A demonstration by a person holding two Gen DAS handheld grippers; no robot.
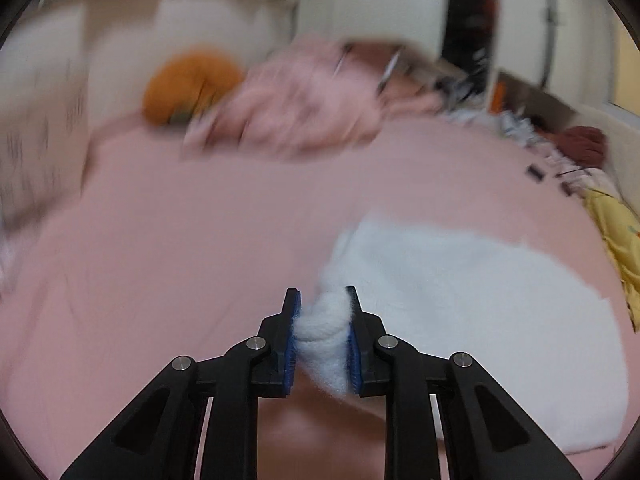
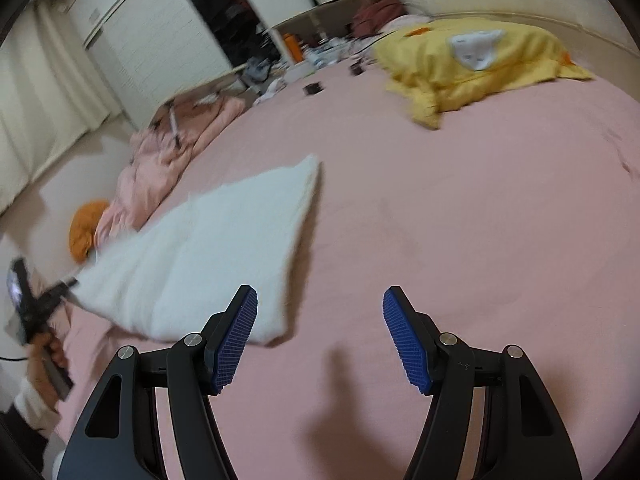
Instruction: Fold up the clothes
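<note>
A white fleecy cloth (image 1: 460, 300) lies spread on the pink bed sheet (image 1: 200, 240). My left gripper (image 1: 322, 300) is shut on a bunched corner of it, the fabric squeezed between the blue pads. In the right wrist view the same white cloth (image 2: 208, 248) stretches from the bed's middle toward the left, where the left gripper (image 2: 60, 286) and a hand holding it show blurred at its lifted corner. My right gripper (image 2: 320, 304) stands open above bare pink sheet (image 2: 440, 220), just right of the cloth's near edge, with nothing between its fingers.
A yellow garment (image 2: 472, 60) lies at the bed's far right. A crumpled pink blanket (image 2: 168, 152) and an orange cushion (image 2: 86, 228) sit off the bed's left side. Small dark items (image 2: 312, 88), clutter and a white cupboard (image 2: 160, 40) stand beyond.
</note>
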